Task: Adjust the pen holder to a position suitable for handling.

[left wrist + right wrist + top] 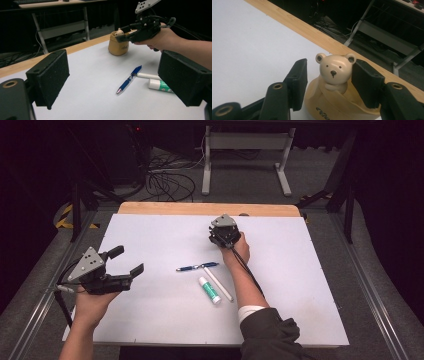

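Left tongs (129,261) hover spread wide at the white desk's (150,320) near-left. Right tongs (328,82) straddle, apart, an upright tan bear holder (334,72) by the far edge. Blue pen (197,267) lies crosswise mid-desk.

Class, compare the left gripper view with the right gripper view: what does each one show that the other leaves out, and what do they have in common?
Left gripper view alone: the blue pen, a white stick and a white-and-green tube lying on the white table, plus the person's right hand holding the right tool.

Right gripper view alone: the bear's face, seen close between open jaws.

Shared: the tan bear-topped holder, the white surface, and the wooden far edge.
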`<state>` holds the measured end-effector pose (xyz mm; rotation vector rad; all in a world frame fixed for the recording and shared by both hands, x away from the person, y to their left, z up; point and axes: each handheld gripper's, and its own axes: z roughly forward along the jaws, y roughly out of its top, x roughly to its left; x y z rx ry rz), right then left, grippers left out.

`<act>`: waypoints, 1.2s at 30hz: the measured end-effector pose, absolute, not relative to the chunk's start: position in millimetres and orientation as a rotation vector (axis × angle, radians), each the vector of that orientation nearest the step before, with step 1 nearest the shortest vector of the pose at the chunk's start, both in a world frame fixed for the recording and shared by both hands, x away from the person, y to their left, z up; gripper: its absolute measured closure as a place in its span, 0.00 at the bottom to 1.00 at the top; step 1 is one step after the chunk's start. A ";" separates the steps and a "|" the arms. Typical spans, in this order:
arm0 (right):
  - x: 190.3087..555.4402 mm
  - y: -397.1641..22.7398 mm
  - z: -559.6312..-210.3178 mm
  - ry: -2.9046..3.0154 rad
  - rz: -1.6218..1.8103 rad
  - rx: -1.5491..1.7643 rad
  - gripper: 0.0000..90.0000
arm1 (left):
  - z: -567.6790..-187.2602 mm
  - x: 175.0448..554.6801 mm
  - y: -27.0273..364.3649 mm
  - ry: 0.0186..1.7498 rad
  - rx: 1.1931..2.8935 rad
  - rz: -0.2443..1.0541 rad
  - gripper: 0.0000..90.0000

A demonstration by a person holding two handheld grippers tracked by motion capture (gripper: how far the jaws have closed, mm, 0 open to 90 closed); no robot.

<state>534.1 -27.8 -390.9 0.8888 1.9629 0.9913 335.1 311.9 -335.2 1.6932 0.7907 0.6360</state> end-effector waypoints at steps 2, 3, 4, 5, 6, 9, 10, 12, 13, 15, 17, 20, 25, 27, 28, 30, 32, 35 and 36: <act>536.4 -26.9 -392.5 1.954 0.993 0.904 0.53 | -335.7 335.4 312.0 0.791 1.696 0.633 0.12; 537.4 -26.5 -393.1 1.953 0.994 0.909 0.53 | -335.6 335.3 312.0 0.792 1.698 0.633 0.12; 538.3 -26.0 -393.8 1.949 0.994 0.912 0.54 | -335.8 335.5 311.9 0.791 1.696 0.633 0.12; 539.0 -26.0 -394.4 1.949 0.986 0.910 0.54 | -336.0 335.6 311.7 0.789 1.695 0.633 0.12; 539.9 -25.6 -395.4 1.945 0.984 0.913 0.55 | -336.2 335.8 311.6 0.788 1.694 0.635 0.12; 543.2 -24.9 -400.4 1.933 0.981 0.929 0.58 | -336.3 335.9 312.0 0.792 1.698 0.636 0.12; 543.2 -24.9 -400.4 1.933 0.981 0.929 0.58 | -336.6 336.1 311.8 0.792 1.691 0.634 0.12; 544.4 -24.7 -402.4 1.925 0.973 0.932 0.61 | -336.7 335.8 312.0 0.796 1.691 0.632 0.12; 545.0 -24.8 -403.2 1.924 0.972 0.931 0.63 | -336.8 335.9 312.1 0.797 1.690 0.632 0.12; 546.0 -25.4 -404.1 1.919 0.981 0.939 0.64 | -337.0 336.0 312.1 0.797 1.690 0.632 0.12; 547.1 -25.3 -404.2 1.916 0.990 0.940 0.66 | -337.1 336.2 312.0 0.797 1.691 0.633 0.12; 548.8 -24.6 -405.0 1.913 1.003 0.939 0.68 | -337.1 336.1 311.7 0.796 1.692 0.632 0.12; 549.4 -25.1 -405.2 1.910 1.022 0.955 0.70 | -337.4 336.4 312.5 0.794 1.694 0.634 0.12; 549.0 -25.4 -404.8 1.911 1.020 0.953 0.70 | -337.6 336.5 312.4 0.794 1.695 0.634 0.12; 548.6 -25.2 -404.8 1.908 1.017 0.954 0.70 | -337.7 336.6 312.3 0.795 1.695 0.633 0.12; 546.6 -25.1 -404.1 1.914 1.018 0.960 0.70 | -337.8 336.6 312.2 0.794 1.697 0.632 0.12; 544.6 -26.0 -402.6 1.928 1.026 0.958 0.70 | -338.0 336.8 312.4 0.795 1.696 0.631 0.12; 541.6 -26.7 -400.8 1.936 1.036 0.955 0.70 | -338.7 337.1 312.3 0.801 1.693 0.629 0.12; 536.8 -27.7 -398.4 1.940 1.042 0.941 0.70 | -338.7 337.1 312.3 0.799 1.697 0.630 0.12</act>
